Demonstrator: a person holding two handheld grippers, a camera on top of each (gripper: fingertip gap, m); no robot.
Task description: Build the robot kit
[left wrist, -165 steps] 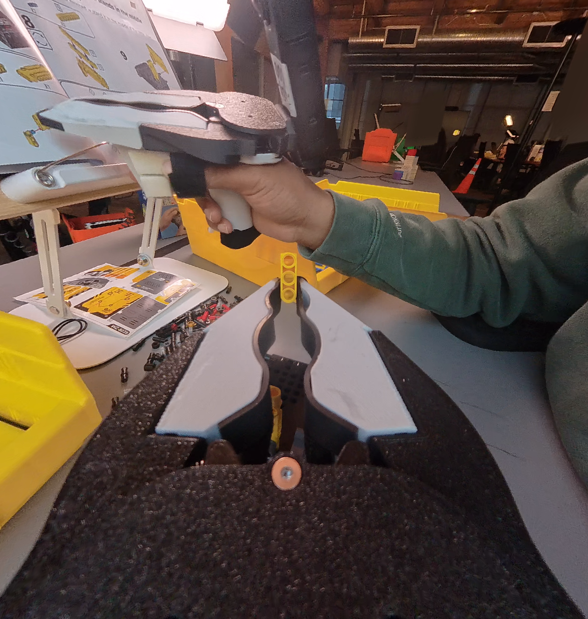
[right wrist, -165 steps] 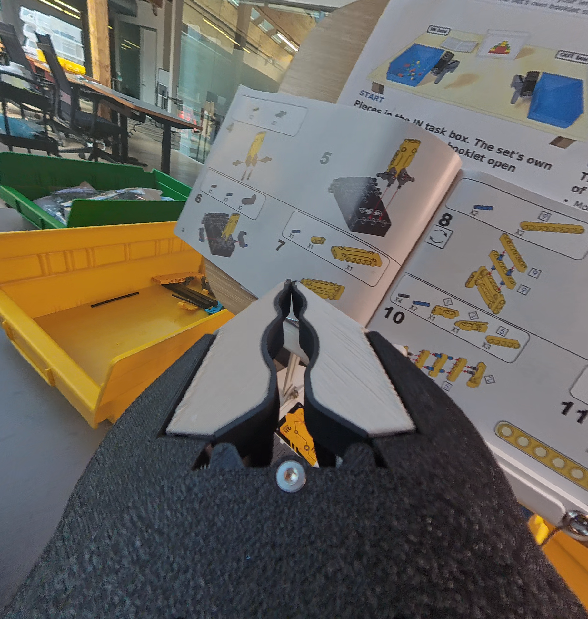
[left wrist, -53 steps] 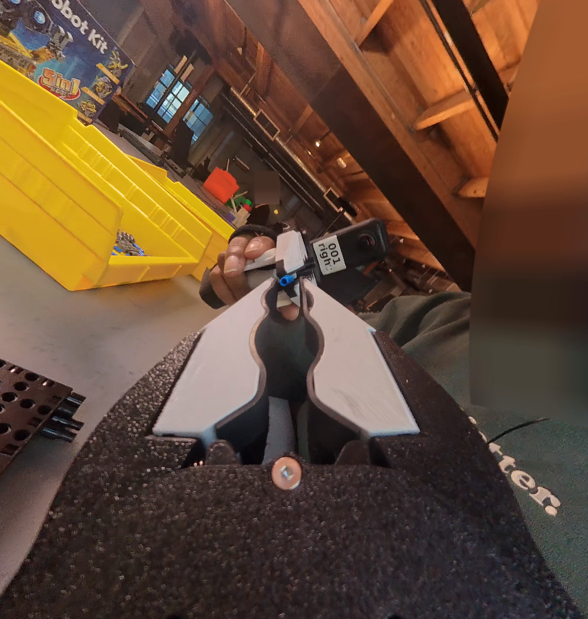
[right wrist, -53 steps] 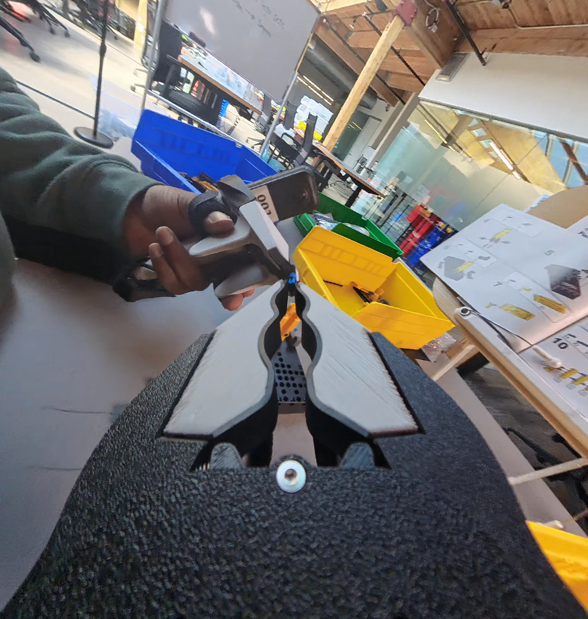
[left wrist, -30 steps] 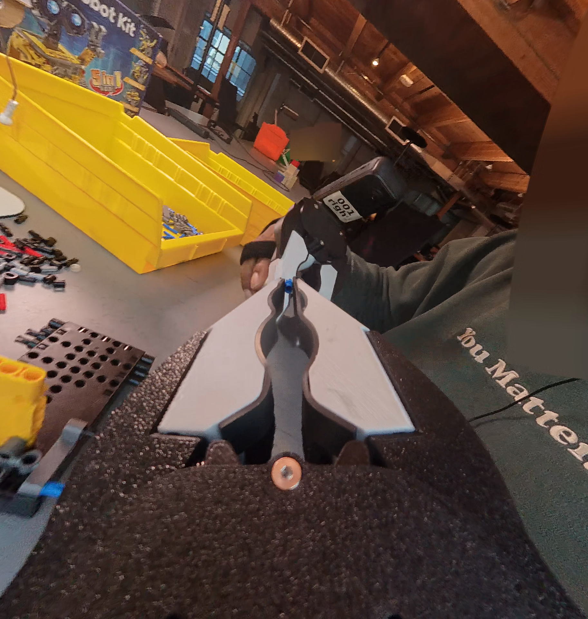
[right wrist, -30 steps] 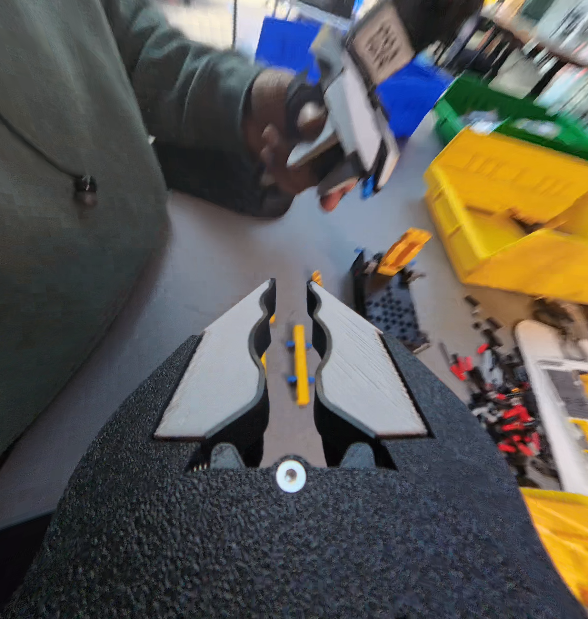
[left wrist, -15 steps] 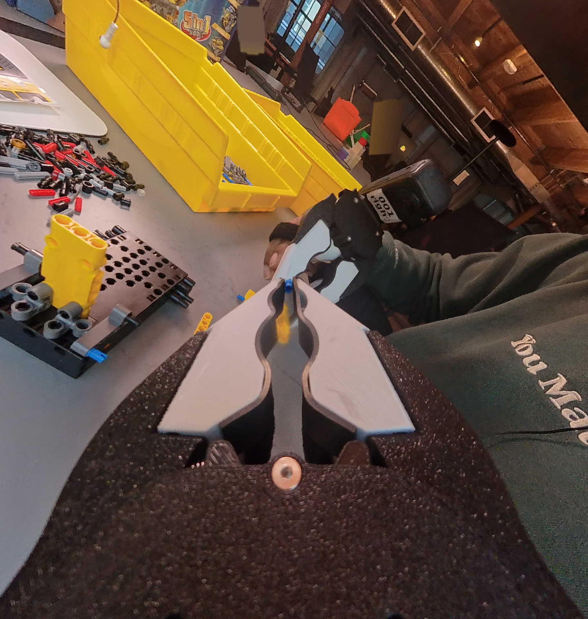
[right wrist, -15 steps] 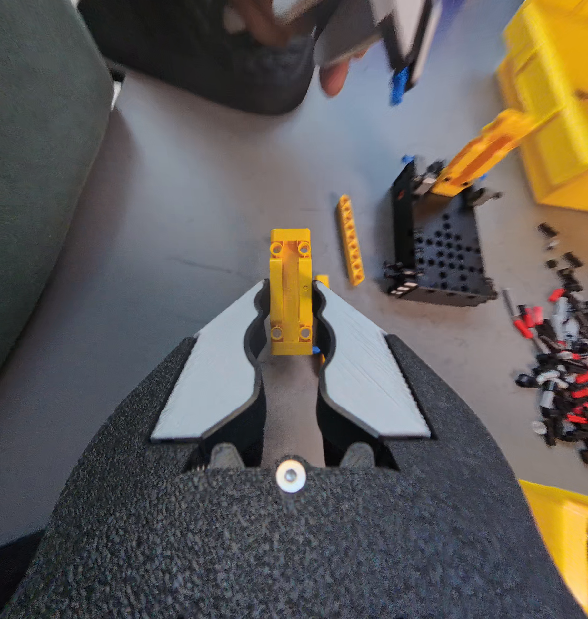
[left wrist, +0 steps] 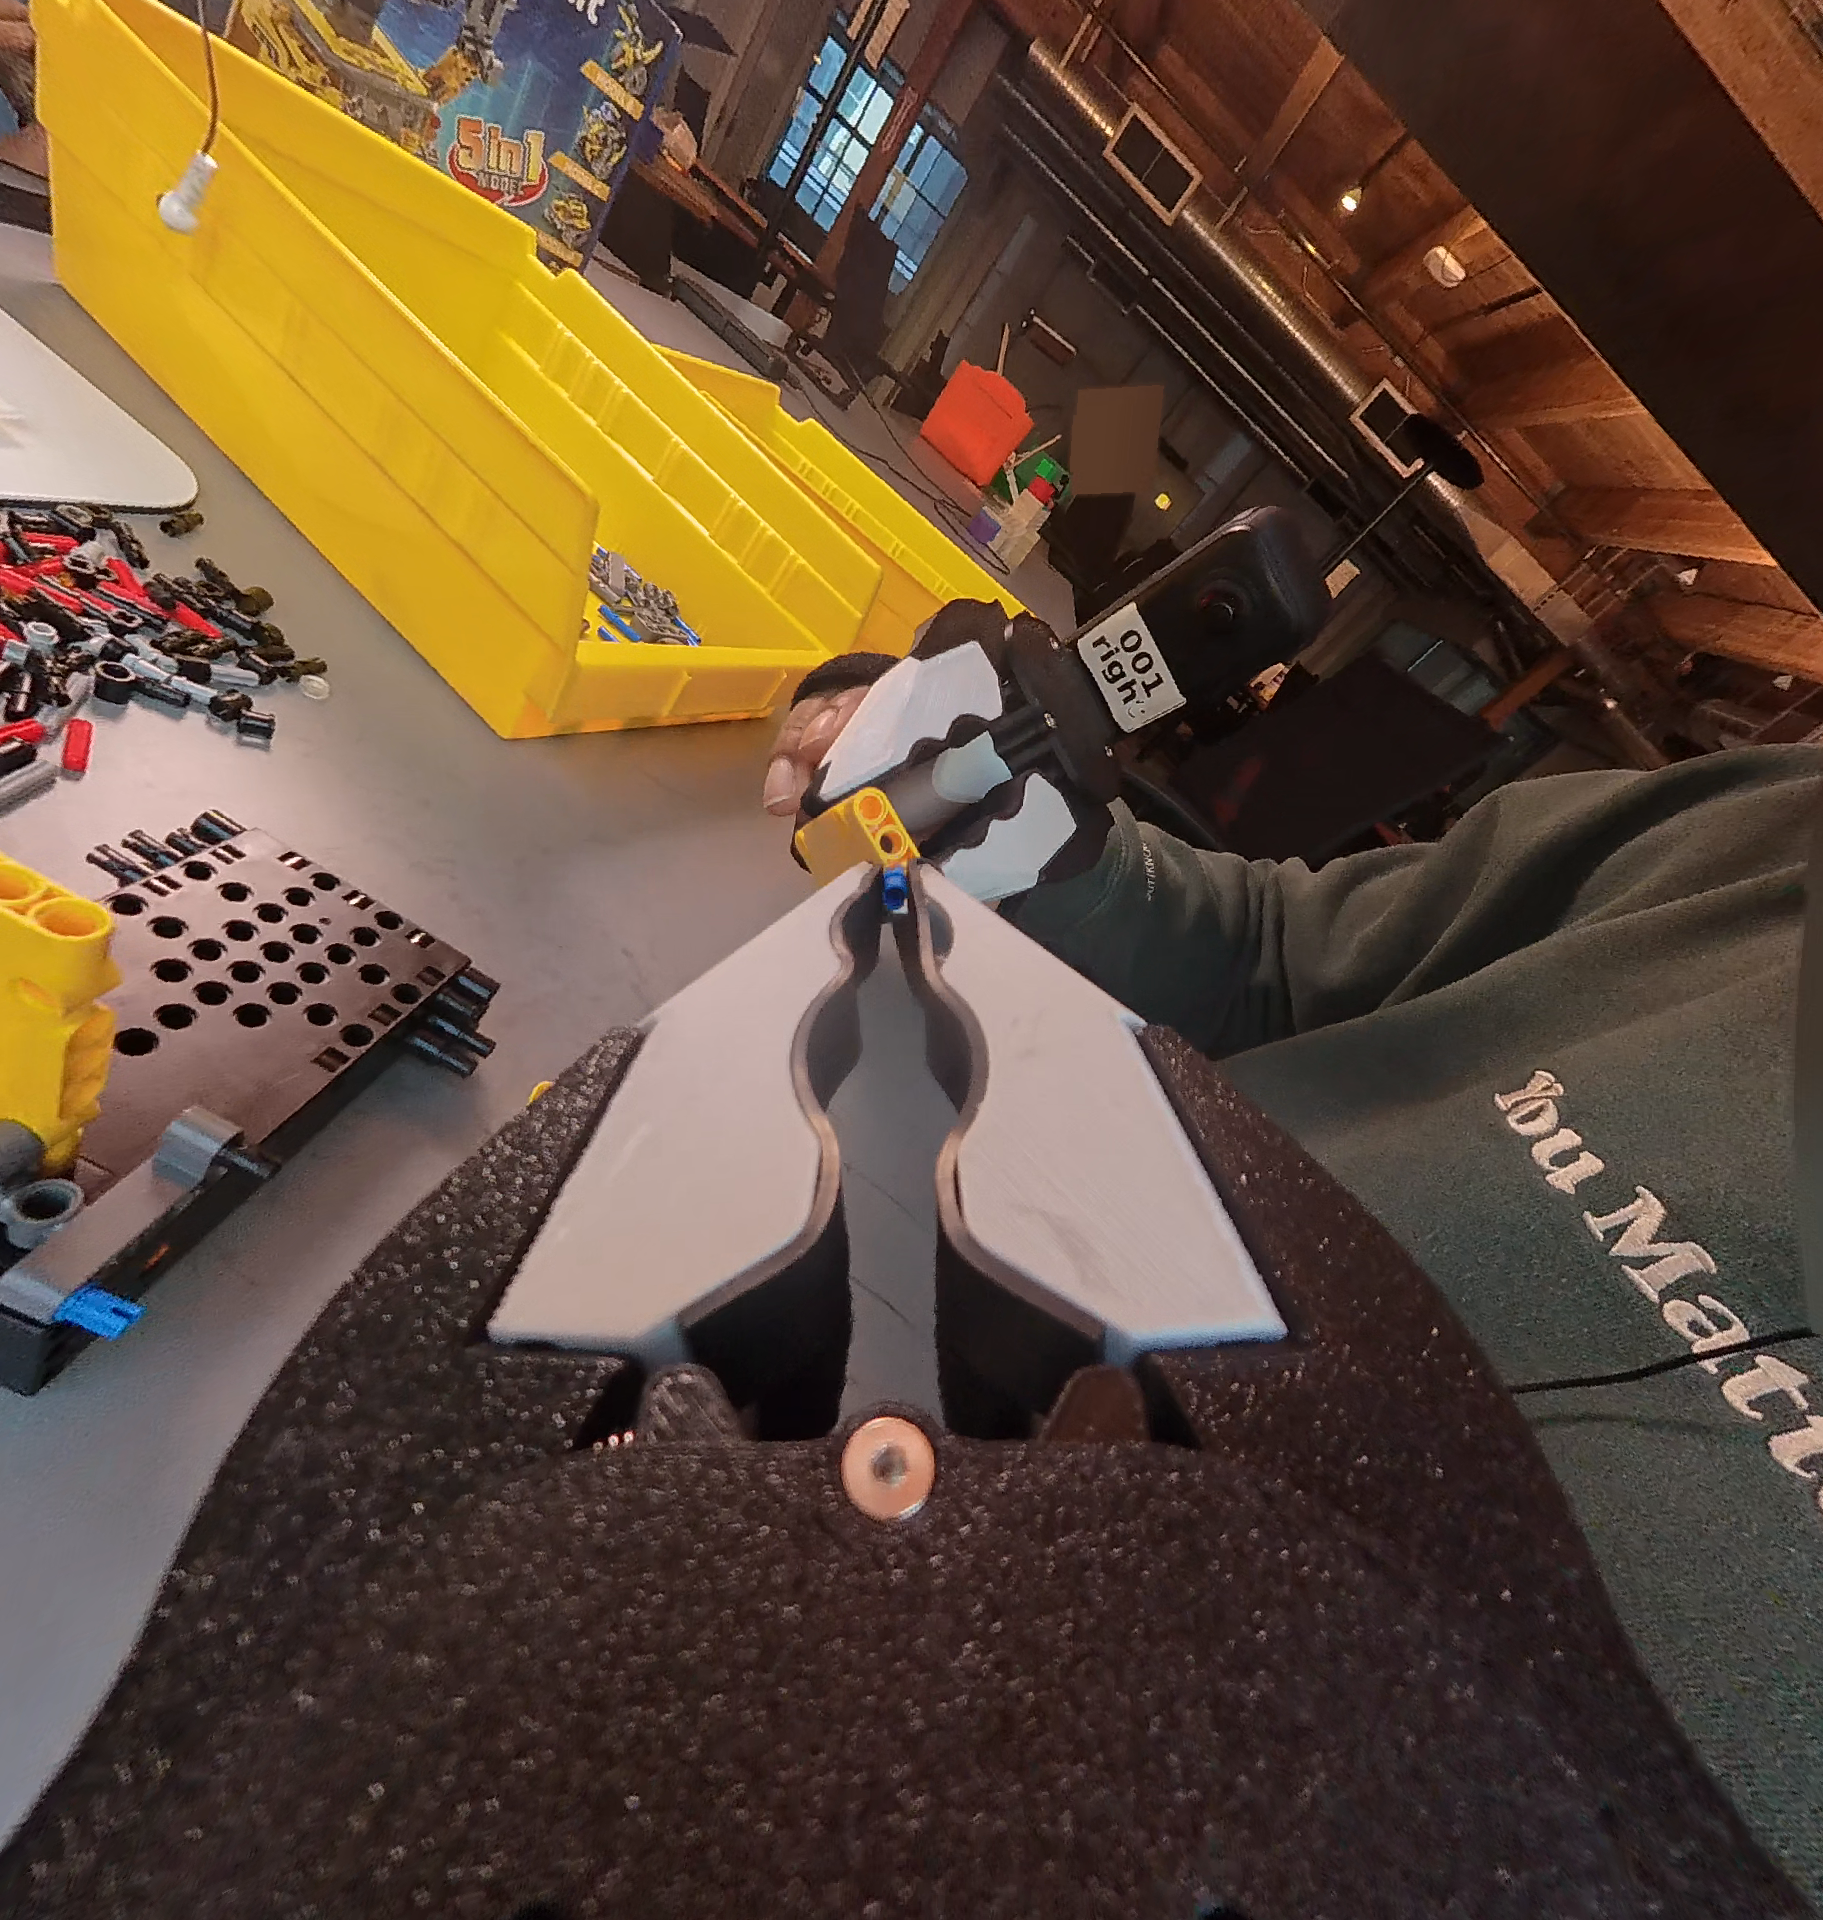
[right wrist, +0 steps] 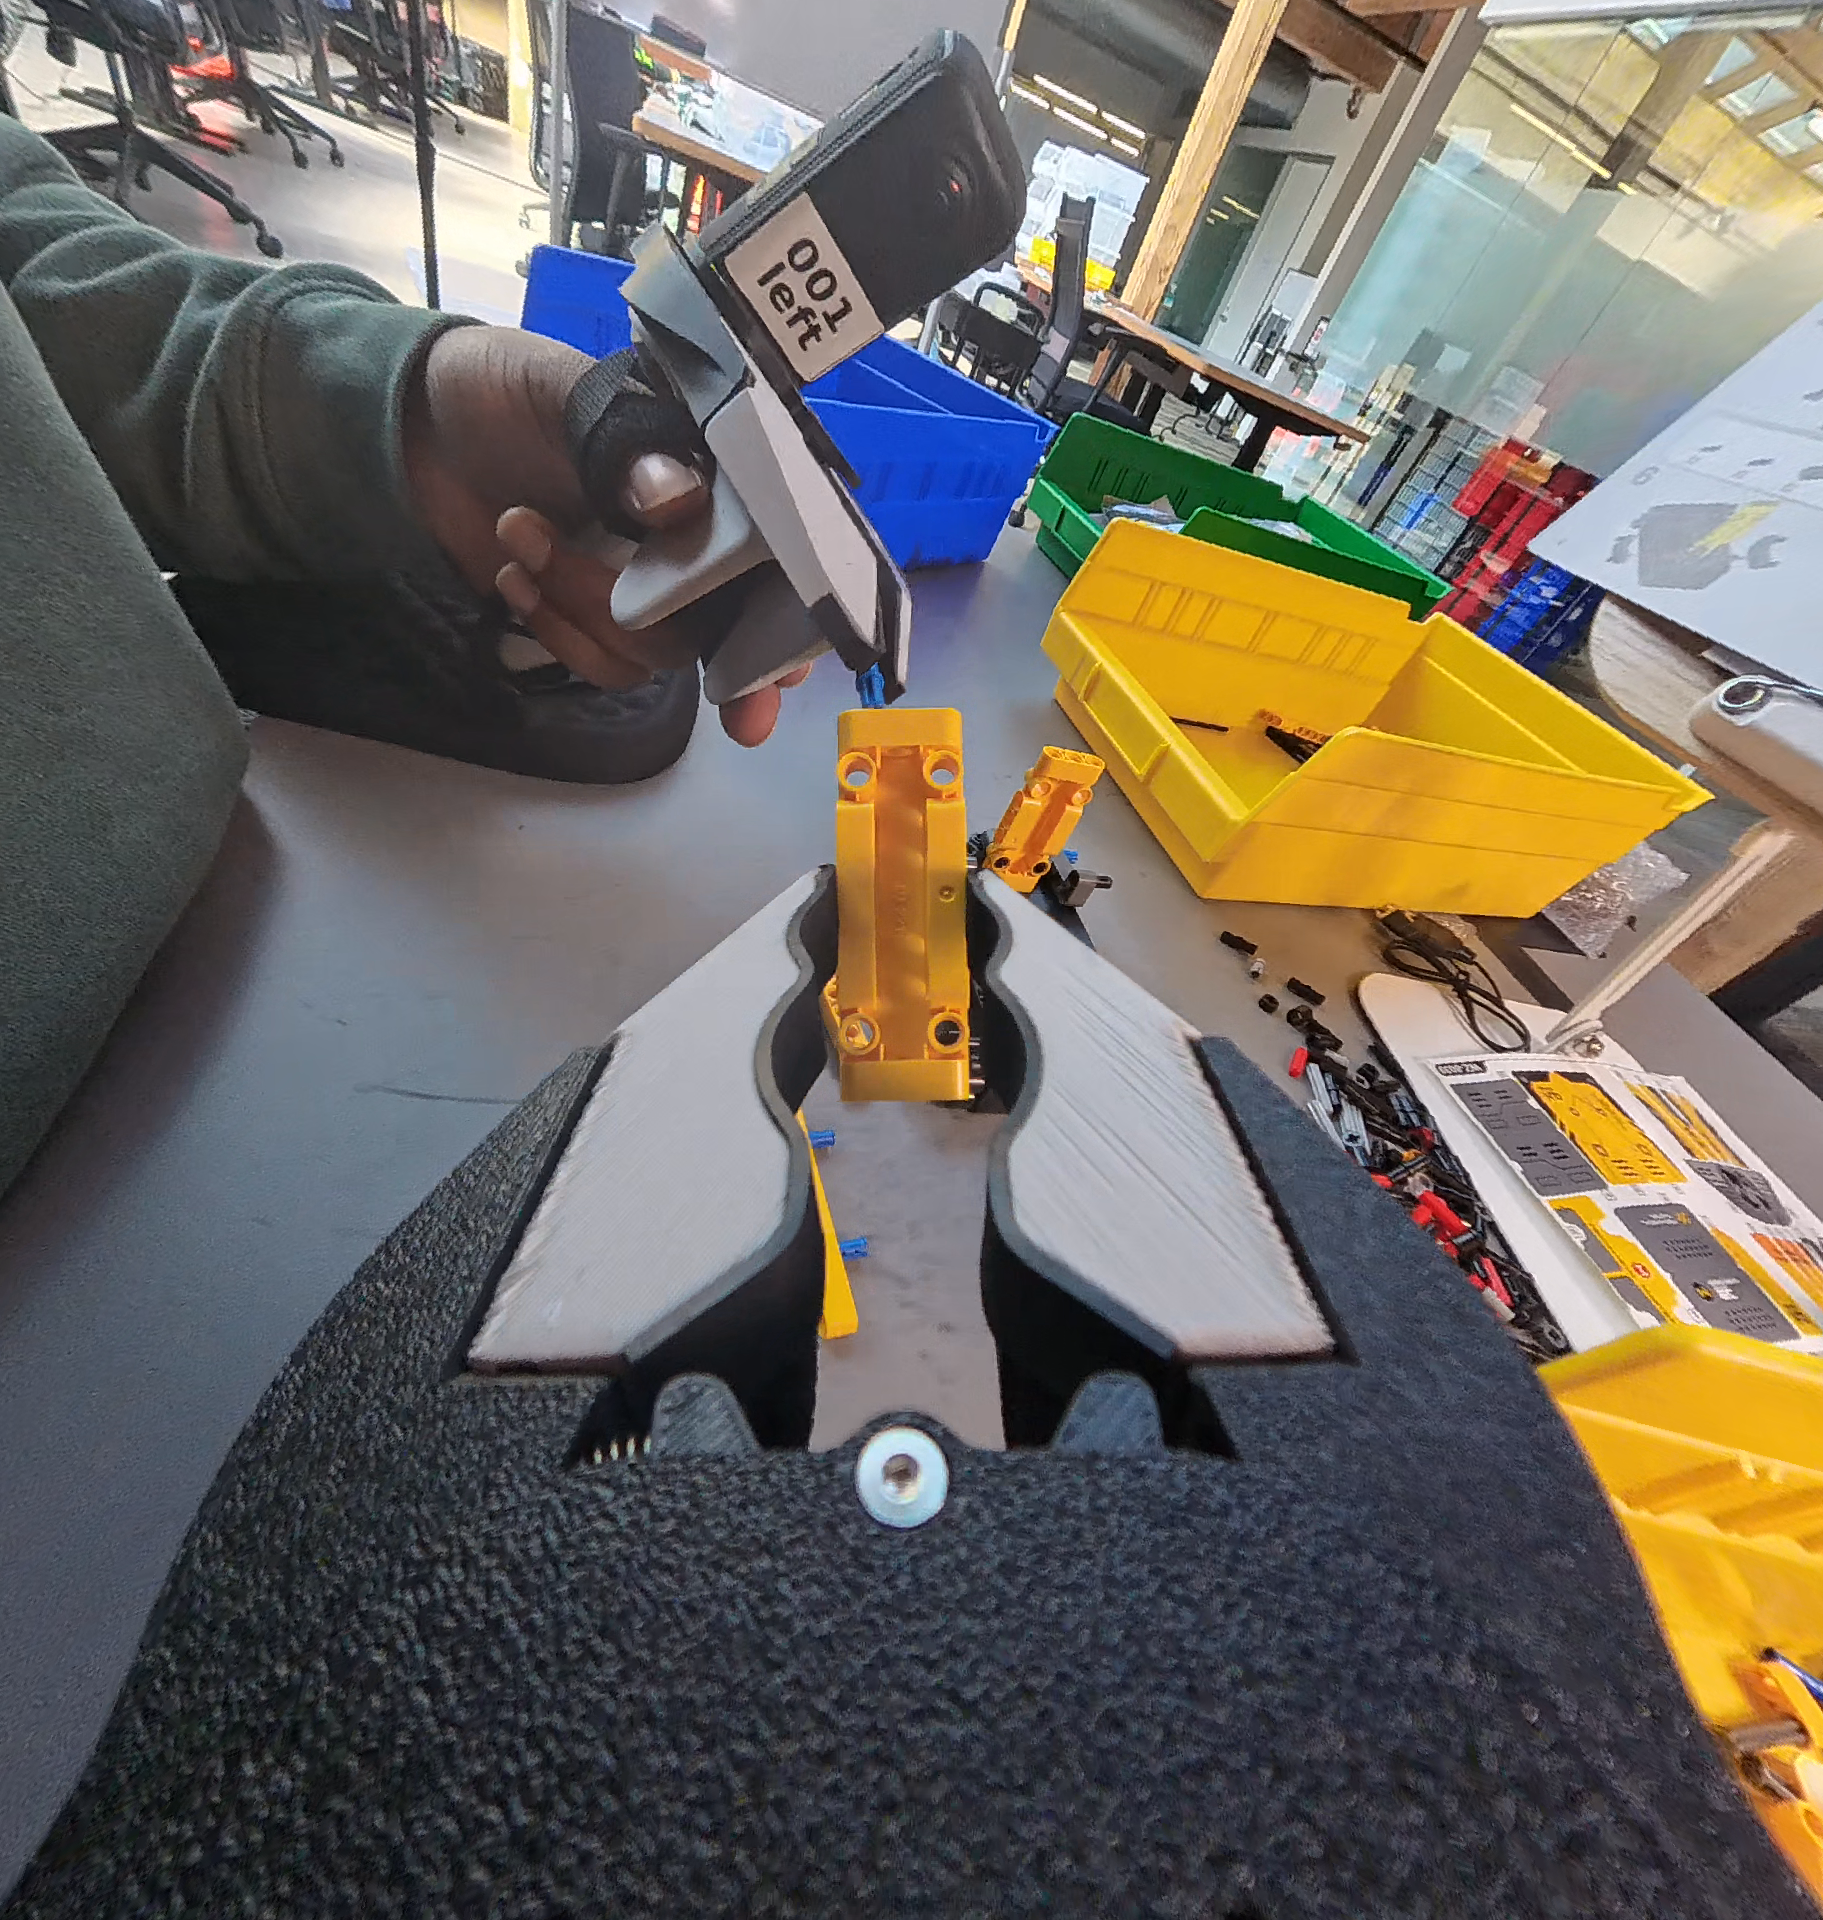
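Note:
My right gripper is shut on a yellow block with round holes and holds it upright above the grey table. My left gripper is shut on a small blue pin. The pin's tip sits right at the block's end face. In the right wrist view the left gripper comes down from the upper left, with the blue pin just above the block's top. A hand holds each gripper.
A black perforated plate carrying another yellow block lies to the left. A pile of small red, black and grey parts lies nearby, as do yellow bins, a yellow beam with blue pins and a sticker sheet. Tip to tip, the grippers are about 4 cm apart.
My right gripper opened, dropped to the table, shut on the yellow block and lifted it up to the left gripper. My left gripper kept the blue pin and tilted toward the block.

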